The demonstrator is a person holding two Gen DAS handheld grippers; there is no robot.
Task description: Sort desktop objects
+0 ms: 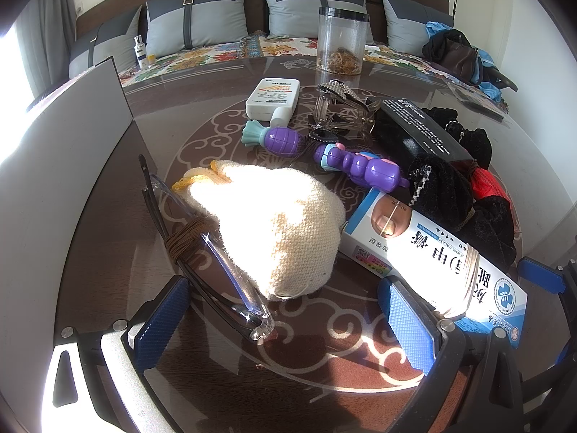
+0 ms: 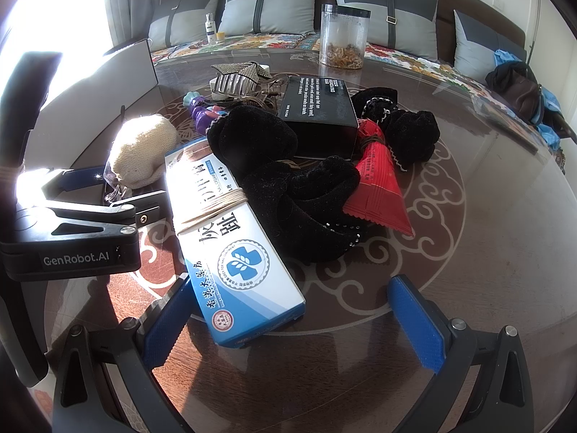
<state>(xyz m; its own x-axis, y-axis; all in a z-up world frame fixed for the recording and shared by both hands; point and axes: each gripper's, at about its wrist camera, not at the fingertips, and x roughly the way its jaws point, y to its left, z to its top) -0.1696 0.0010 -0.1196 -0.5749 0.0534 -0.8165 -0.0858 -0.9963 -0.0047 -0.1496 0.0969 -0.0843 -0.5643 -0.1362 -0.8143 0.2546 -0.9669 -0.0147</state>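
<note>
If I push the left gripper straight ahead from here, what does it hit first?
Most likely the folded glasses lying between the open left gripper fingers, with the cream knitted pouch right behind. Depth is hard to judge in the fisheye view.

Both views sit low and close over the desk [image 1: 108, 187], facing the cushioned sofa [image 1: 202, 21] behind it. The left looks from the left side, the right from farther right. Both share the blue-and-white box [image 1: 425, 249], the cream knitted pouch [image 2: 144, 148] and the clear jar [image 2: 342, 36].
</note>
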